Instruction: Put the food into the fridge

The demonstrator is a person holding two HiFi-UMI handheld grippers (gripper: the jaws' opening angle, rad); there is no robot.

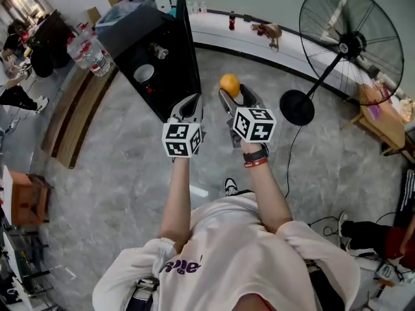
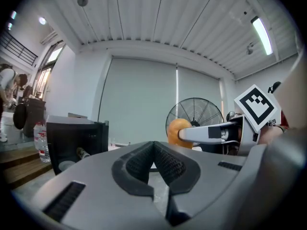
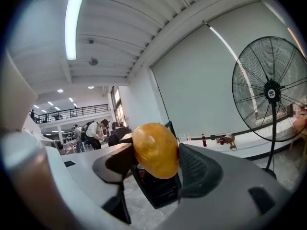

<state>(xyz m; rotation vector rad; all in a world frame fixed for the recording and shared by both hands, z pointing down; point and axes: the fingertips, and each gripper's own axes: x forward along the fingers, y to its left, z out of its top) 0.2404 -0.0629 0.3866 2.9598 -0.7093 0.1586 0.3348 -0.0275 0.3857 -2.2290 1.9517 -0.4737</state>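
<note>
Right gripper (image 1: 237, 100) pinched the orange (image 1: 229, 84) mid-air between its pads, open fridge (image 1: 162, 60) just ahead and to its left, while the left gripper (image 1: 188, 110), jaws pressed together on nothing, sat nearer the fridge opening.

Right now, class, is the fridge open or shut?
Open: the fridge has its dark inside in plain view, and its door stands swung out to one side.

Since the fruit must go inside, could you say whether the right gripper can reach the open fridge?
Probably: the fridge faces the person open, but the right gripper, holding the orange fruit, must swing left round its door.
</note>
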